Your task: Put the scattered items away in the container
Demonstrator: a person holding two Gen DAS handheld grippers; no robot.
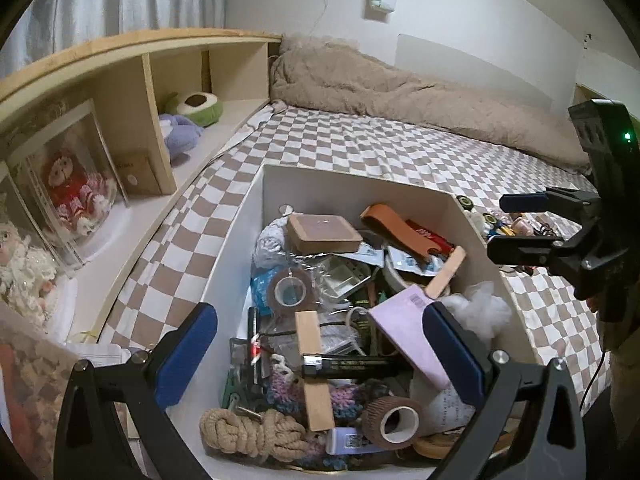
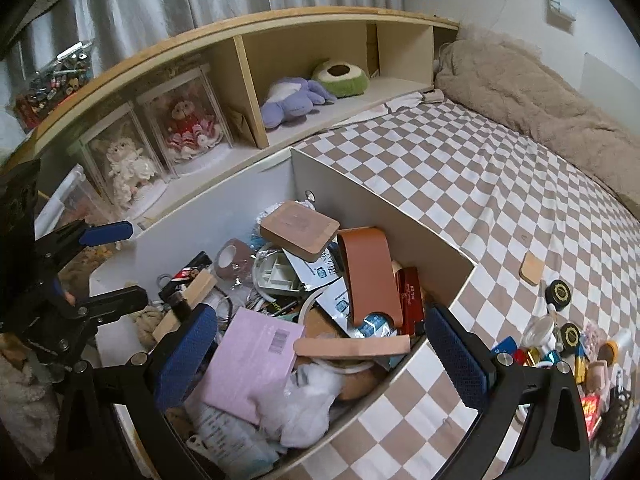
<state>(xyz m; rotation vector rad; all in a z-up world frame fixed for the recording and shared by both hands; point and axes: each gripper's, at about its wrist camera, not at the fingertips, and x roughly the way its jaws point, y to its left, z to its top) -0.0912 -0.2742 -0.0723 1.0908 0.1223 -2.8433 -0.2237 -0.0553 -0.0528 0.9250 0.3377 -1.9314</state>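
The container (image 1: 248, 216), a white open-topped box, sits on the bed's checkered sheet (image 1: 360, 148) near the wooden shelf unit (image 1: 132, 80) that runs along the bed's edge. Over it hangs the left gripper (image 1: 320, 356), jaws spread wide with nothing between the blue pads. The right gripper (image 2: 324, 356) is likewise wide open and empty, poised above the box's corner nearest the loose clutter. Below the left gripper lie a black tube (image 1: 352, 366) across a wooden stick (image 1: 314, 368), a coil of rope (image 1: 248, 434) and a brown tape roll (image 1: 394, 420). Under the right one are a pink booklet (image 2: 256, 360), a tan leather strap (image 2: 368, 276) and a cork block (image 2: 300, 230). Outside the box, on the sheet toward its right edge, scattered items (image 2: 568, 344) remain in a heap, with a small cork coaster (image 2: 532, 270) just apart from them.
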